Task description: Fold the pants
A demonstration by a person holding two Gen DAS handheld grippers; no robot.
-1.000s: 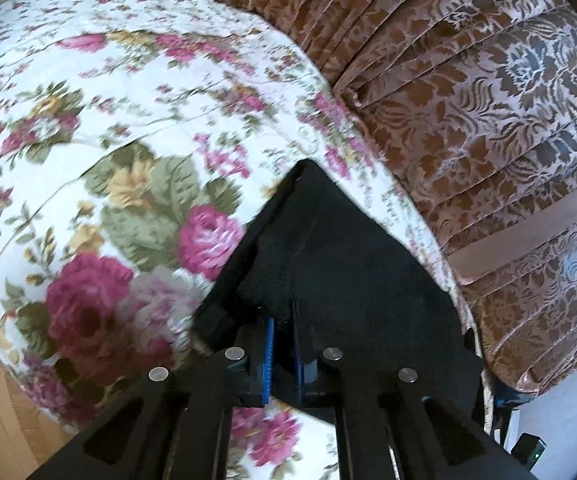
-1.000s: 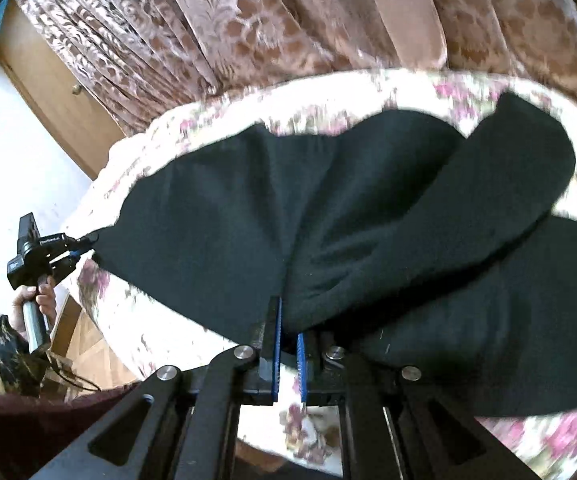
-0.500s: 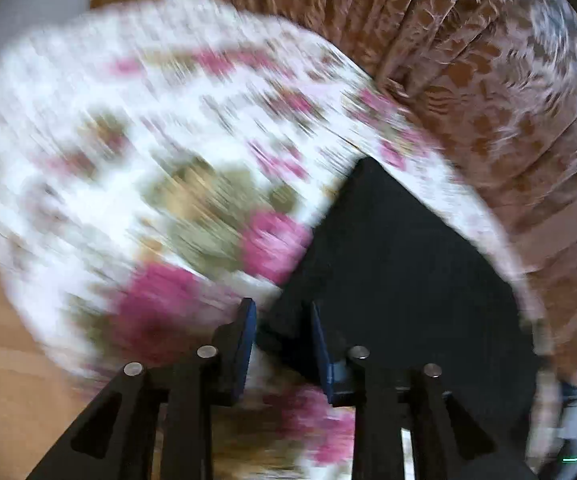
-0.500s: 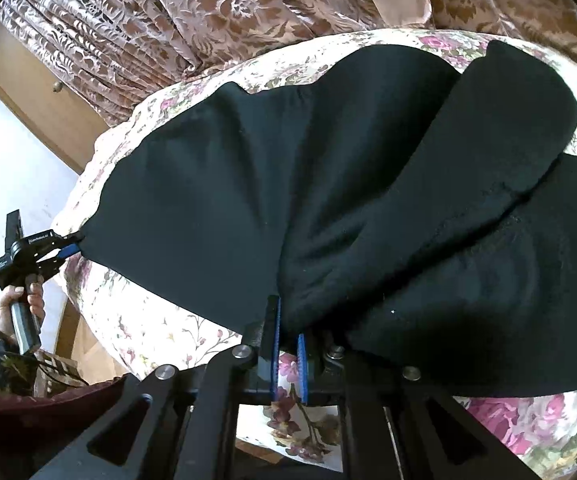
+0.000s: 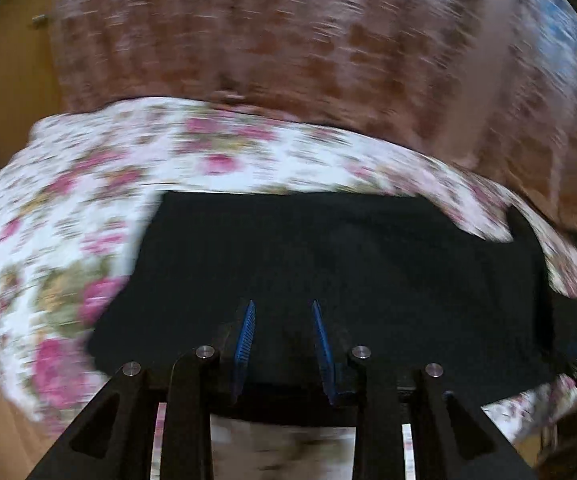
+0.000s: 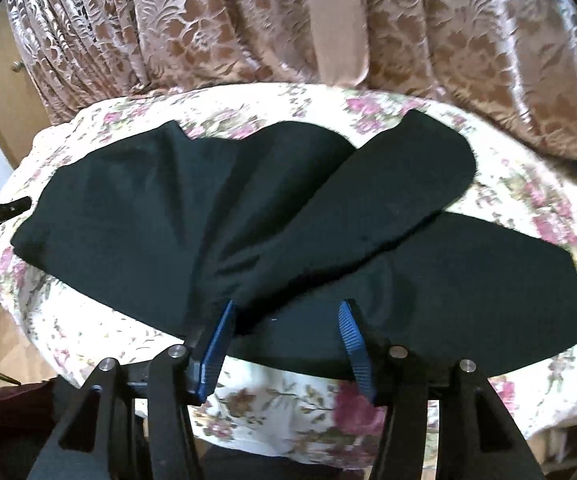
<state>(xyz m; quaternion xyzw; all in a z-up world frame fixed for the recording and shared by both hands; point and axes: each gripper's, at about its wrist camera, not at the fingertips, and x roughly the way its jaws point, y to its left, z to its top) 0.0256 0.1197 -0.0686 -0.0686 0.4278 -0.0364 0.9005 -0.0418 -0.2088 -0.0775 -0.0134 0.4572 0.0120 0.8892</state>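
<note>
Home bedroom. Bed with rose-print floral quilt (image 6: 296, 408) under and ahead of the jaws, black pants (image 6: 248, 216) spread on it. Brown damask curtains (image 6: 248, 28) hang beyond the bed. Wooden cabinet door (image 6: 4, 92) with knob far left.

Floral-quilted bed (image 6: 272, 396); black pants (image 6: 288, 224) lie spread directly on it, one leg folded across.
</note>
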